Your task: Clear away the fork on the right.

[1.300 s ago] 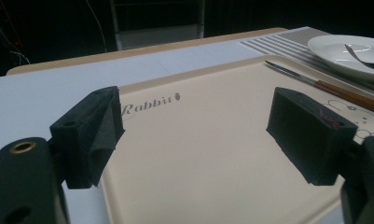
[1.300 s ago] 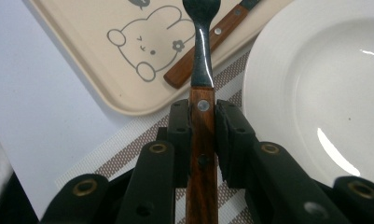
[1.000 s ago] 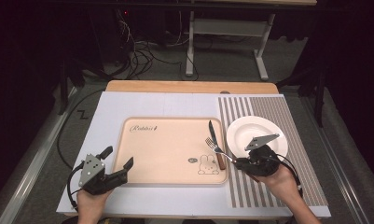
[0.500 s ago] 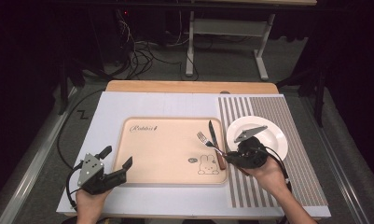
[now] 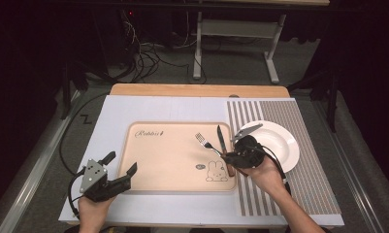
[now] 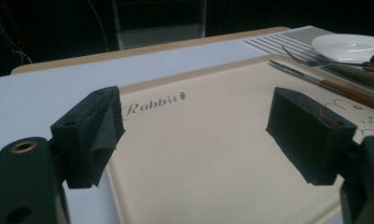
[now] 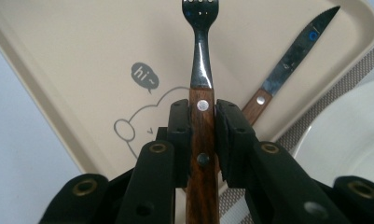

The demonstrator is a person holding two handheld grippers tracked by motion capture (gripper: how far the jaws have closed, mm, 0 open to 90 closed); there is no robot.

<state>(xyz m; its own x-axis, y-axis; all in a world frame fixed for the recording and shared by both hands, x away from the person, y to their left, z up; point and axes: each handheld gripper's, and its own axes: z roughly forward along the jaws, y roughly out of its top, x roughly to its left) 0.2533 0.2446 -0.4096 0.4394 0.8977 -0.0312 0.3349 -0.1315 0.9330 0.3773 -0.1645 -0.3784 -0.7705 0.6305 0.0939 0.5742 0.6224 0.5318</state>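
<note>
A fork point(image 7: 201, 70) with a wooden handle and steel tines is clamped between the jaws of my right gripper point(image 7: 202, 126), which is shut on the handle. In the high view the fork point(image 5: 204, 142) sticks out to the upper left of the right gripper point(image 5: 229, 156), over the right part of the beige tray point(image 5: 163, 160). A wooden-handled knife point(image 5: 221, 139) lies on the tray's right side, just beside the fork. My left gripper point(image 5: 120, 170) rests at the tray's front left corner, open with nothing between its pads point(image 6: 95, 133).
A white plate point(image 5: 279, 141) sits on the striped mat point(image 5: 289, 184) right of the tray. The tray lies on a white board point(image 5: 114, 111) over the wooden table. The plate point(image 6: 348, 46) and cutlery show far off in the left gripper view.
My right gripper has carried the fork leftward, off the plate's edge and over the tray's right side. The left gripper has stayed where it was.
</note>
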